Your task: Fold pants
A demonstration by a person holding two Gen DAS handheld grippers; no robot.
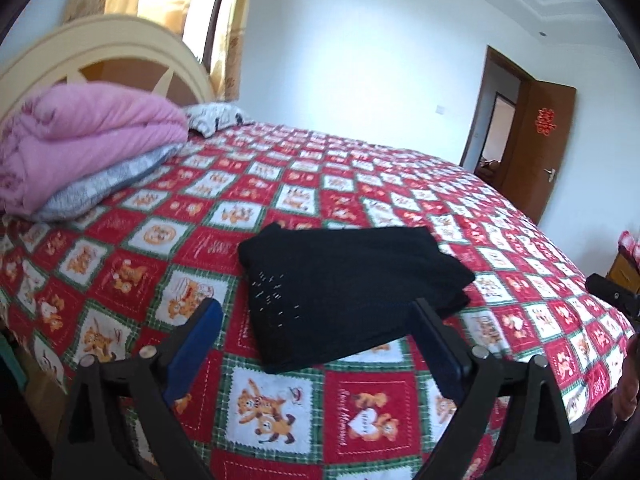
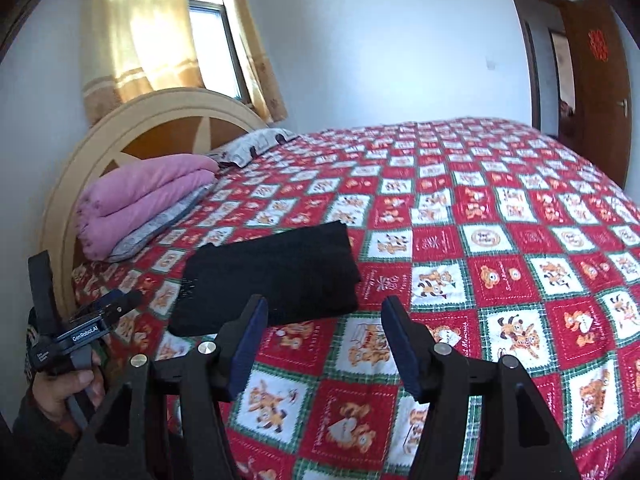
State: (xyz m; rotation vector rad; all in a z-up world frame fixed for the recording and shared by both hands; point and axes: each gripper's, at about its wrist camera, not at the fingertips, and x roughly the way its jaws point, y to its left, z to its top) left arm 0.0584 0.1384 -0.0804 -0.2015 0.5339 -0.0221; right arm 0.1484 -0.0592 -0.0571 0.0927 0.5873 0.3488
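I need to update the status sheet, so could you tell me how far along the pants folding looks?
Done, by the look of it: the black pants lie in a compact folded stack on the patchwork bedspread. In hand: nothing; the left tongs and right tongs both stand open and empty, apart from the cloth. Left: at most tidying the layers that stick out unevenly at one end.
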